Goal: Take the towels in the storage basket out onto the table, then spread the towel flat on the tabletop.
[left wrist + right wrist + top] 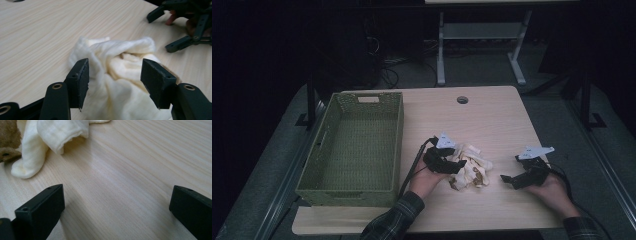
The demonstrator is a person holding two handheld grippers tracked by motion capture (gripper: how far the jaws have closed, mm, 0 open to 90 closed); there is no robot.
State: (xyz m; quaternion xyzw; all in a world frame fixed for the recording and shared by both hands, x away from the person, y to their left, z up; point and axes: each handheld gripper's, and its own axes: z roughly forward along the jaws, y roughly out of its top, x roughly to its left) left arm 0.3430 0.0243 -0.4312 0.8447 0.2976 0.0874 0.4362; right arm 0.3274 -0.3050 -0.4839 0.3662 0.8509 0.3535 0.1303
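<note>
- Entering from the table's near edge at 6 o'clock, the person's two forearms rest on the table, a hand behind each gripper.
- Left gripper sits at the cloth's 9 o'clock side; in the left gripper view its jaws stand partly open, astride a fold of the cloth, with the left jaw against the fabric. They have not closed on it.
- Cloth: a crumpled cream heap with brown patches near the table's middle, between the two grippers.
- Right gripper lies at 3 o'clock from the cloth, apart from it, low over bare wood. In the right gripper view its jaws gape wide with nothing between them, and the cloth's edge lies beyond at 11 o'clock.
- Basket: green, woven and rectangular, at 9 o'clock from the cloth along the table's left edge, holding nothing that can be seen.
- Hole: a small round one in the tabletop at 12 o'clock, near the far edge.
- Beyond the table, a white desk frame stands on a dark floor.
</note>
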